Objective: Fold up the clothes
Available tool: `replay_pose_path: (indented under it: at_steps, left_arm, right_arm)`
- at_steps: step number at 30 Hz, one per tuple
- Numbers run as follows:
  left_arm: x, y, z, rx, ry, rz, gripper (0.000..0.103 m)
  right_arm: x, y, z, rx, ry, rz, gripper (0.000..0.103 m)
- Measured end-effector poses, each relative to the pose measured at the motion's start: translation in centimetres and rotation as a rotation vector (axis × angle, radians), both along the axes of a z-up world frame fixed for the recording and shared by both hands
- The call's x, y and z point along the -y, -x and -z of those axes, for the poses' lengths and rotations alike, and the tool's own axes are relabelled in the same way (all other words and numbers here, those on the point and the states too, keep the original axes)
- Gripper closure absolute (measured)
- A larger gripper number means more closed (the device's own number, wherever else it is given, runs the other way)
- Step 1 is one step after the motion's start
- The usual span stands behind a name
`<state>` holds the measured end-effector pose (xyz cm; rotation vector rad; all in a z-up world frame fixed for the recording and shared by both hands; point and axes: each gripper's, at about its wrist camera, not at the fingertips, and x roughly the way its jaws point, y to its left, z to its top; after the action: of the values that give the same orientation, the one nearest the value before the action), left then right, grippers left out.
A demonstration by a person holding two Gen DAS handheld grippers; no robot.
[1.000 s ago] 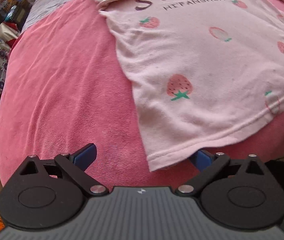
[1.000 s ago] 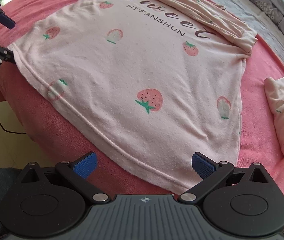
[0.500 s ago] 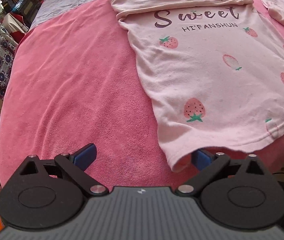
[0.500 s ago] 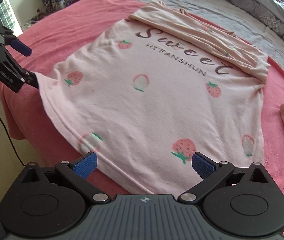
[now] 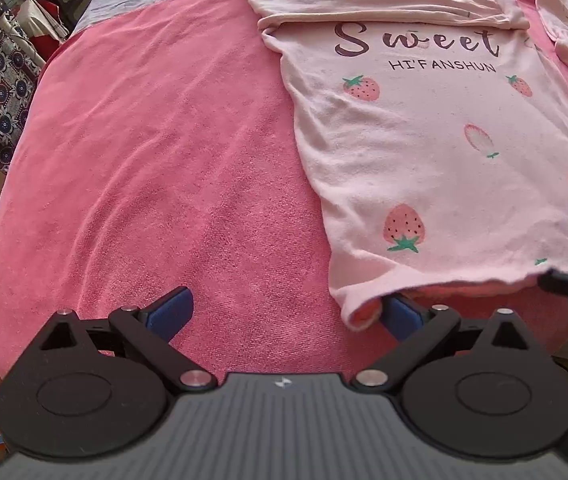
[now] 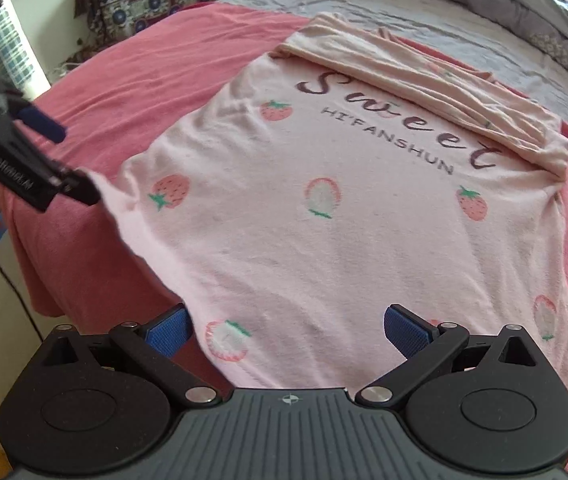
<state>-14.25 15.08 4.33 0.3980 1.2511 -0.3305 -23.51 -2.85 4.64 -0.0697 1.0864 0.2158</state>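
Soft, light, floppy shirt (image 5: 424, 140) on the bed (image 5: 163, 160). Best grabbed at the hem corners. Left tongs (image 5: 284, 312) and right tongs (image 6: 288, 326) both spread wide, holding nothing.

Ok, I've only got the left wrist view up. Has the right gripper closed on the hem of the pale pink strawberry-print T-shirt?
Observer: No. The right gripper is open, and the hem of the pale pink strawberry-print T-shirt lies between its blue-padded fingers.
Operator: And how does my left one look from that side?
Observer: The left gripper is open too. The shirt's corner rests on one finger and looks lifted off the pink terry blanket, while the other finger stands apart from the cloth.
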Motion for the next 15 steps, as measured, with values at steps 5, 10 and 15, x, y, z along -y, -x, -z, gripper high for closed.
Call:
replay_pose_path:
  at_steps: [5, 10, 15]
  left_arm:
    - [0.4, 0.7, -0.2, -0.029, 0.025, 0.042, 0.003]
    - [2.0, 1.7, -0.9, -0.063, 0.139, 0.151, 0.003]
    - [3.2, 1.5, 0.5, -0.022, 0.039, 0.135, 0.003]
  right_arm:
    - [1.8, -1.1, 0.6, 0.002, 0.034, 0.084, 0.0]
    - [1.9, -1.2, 1.0, -0.003, 0.051, 0.079, 0.0]
    - [1.6, -1.0, 0.9, -0.004, 0.052, 0.067, 0.0]
